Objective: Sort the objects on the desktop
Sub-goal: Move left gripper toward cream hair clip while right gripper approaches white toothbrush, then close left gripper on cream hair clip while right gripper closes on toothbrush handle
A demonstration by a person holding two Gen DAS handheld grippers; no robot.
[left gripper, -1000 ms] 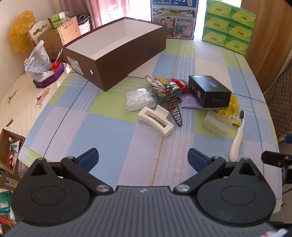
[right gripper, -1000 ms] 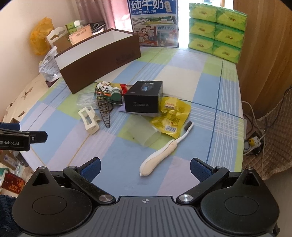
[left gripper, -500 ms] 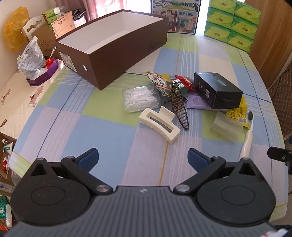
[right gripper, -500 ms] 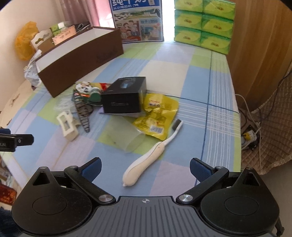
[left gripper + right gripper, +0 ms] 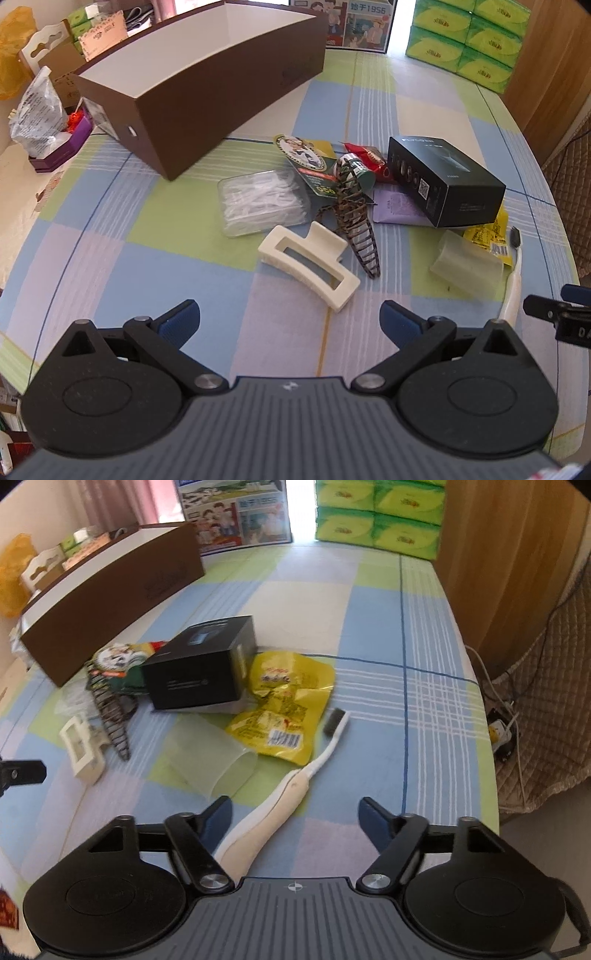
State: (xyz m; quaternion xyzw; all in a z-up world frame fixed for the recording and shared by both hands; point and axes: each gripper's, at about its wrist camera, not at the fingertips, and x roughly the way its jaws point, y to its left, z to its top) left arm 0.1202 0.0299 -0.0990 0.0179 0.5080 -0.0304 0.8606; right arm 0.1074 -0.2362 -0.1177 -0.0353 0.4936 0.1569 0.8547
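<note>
While both the left gripper (image 5: 290, 319) and right gripper (image 5: 294, 814) gape, bare worktop (image 5: 373, 627) lies right of the toothbrush (image 5: 284, 797); the brown box (image 5: 207, 74) shows nothing inside.

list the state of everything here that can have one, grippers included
left gripper: open, empty
right gripper: open, empty, toothbrush handle between its fingers
brown box: open top, nothing seen inside
translucent cup: on its side
toothbrush: lying flat
black box: closed, lying flat
cream hair clip: closed, lying flat
yellow packet: crumpled
</note>
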